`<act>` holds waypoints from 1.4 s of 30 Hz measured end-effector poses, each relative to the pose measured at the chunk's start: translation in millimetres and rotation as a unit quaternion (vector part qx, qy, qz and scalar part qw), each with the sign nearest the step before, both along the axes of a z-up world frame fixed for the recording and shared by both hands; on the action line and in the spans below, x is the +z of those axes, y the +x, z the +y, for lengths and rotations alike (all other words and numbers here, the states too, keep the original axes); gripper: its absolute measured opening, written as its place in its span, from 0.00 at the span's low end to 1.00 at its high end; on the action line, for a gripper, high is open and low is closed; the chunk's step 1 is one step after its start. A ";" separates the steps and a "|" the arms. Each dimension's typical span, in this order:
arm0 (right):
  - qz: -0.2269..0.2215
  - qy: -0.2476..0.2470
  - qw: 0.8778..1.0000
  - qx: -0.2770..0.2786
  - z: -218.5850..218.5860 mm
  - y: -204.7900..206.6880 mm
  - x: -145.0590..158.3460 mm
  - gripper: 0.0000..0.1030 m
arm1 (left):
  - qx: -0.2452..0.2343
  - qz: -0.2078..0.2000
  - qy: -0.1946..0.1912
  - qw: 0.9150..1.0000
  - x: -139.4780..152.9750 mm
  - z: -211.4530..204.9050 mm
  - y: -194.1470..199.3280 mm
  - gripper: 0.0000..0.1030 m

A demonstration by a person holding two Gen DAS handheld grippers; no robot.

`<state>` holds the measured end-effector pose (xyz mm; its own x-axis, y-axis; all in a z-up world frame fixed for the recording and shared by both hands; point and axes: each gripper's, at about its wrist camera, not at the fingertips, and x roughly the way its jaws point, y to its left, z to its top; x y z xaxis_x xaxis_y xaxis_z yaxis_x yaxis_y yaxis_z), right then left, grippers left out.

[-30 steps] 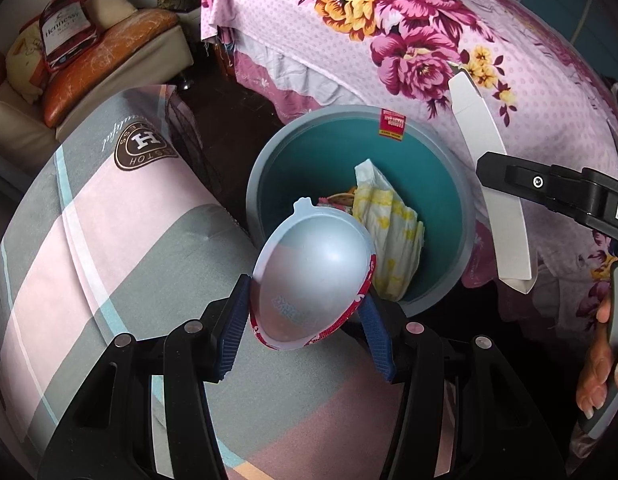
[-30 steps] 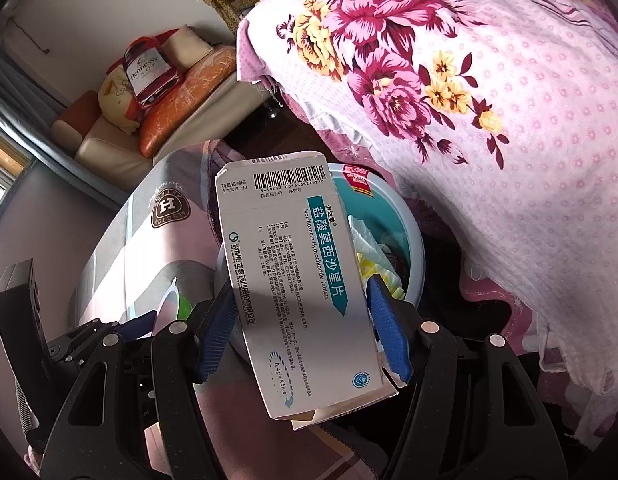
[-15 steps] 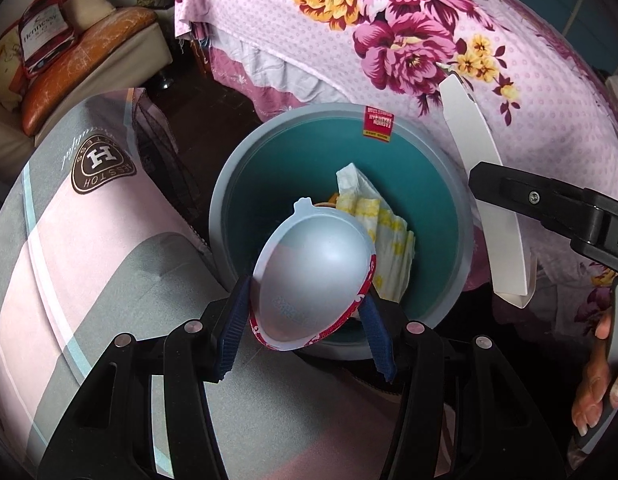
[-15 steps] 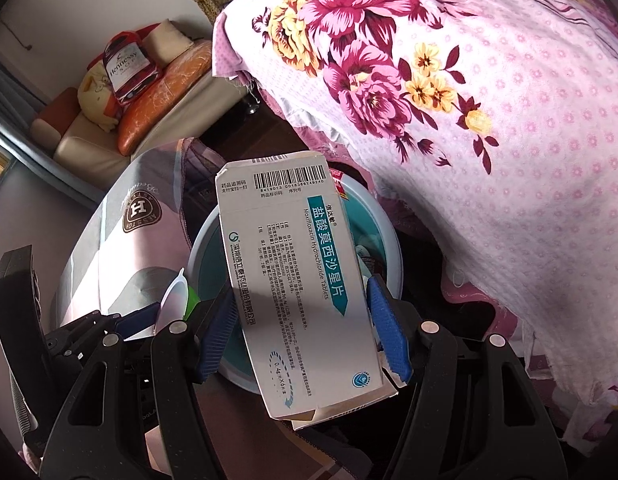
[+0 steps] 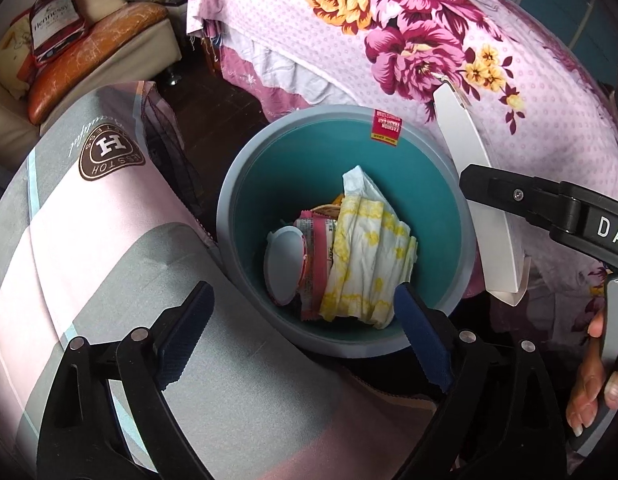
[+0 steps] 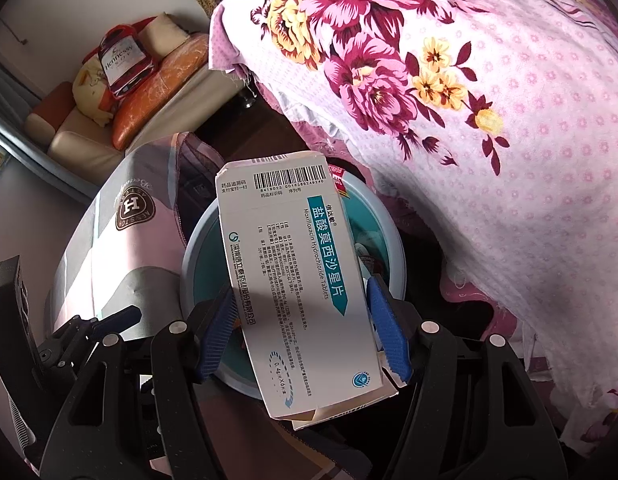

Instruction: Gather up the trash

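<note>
medicine box (image 6: 301, 280) hides most of bin (image 6: 393, 240) interior, perhaps trash.

The left gripper's (image 5: 305, 336) jaws have just been opened; the white oval plastic lid (image 5: 284, 266) is now lying in the teal round plastic bin (image 5: 449, 200).

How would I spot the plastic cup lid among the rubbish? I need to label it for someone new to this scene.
Find the round teal bin on the floor beside the floral bedspread. Inside, at the left of the pile, the plastic cup lid lies against a pink wrapper and a crumpled yellow-and-white paper. It alone is smooth, oval, white, with a thin red rim.
</note>
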<state>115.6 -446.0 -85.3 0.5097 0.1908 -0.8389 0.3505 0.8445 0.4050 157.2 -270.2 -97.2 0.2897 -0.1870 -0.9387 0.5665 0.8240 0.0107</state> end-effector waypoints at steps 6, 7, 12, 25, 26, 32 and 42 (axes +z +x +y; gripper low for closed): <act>0.006 -0.006 1.000 0.010 9.5 8.4 -0.3 0.60 | 0.016 0.006 -0.003 1.000 0.7 14.7 1.4 0.90; 0.007 -0.007 1.000 0.013 11.6 10.1 -0.4 0.60 | 0.019 0.007 -0.004 1.000 0.8 17.2 1.5 0.90; 0.009 -0.011 1.000 0.026 25.4 18.2 1.4 0.66 | 0.034 0.011 -0.010 0.999 1.8 29.2 2.8 0.90; 0.014 -0.024 0.999 0.036 45.6 10.9 18.6 0.78 | 0.060 0.005 -0.030 0.998 16.8 55.9 -6.5 0.90; 0.013 -0.024 0.999 0.036 47.0 9.0 20.5 0.80 | 0.063 0.003 -0.031 0.998 18.6 59.2 -7.6 0.90; 0.018 -0.044 0.998 0.046 63.0 -2.7 31.4 0.85 | 0.088 -0.004 -0.030 0.996 27.8 80.5 -14.3 0.90; 0.026 -0.108 0.992 0.065 92.4 -24.8 49.0 0.87 | 0.114 -0.004 -0.041 0.993 40.0 108.3 -29.7 0.91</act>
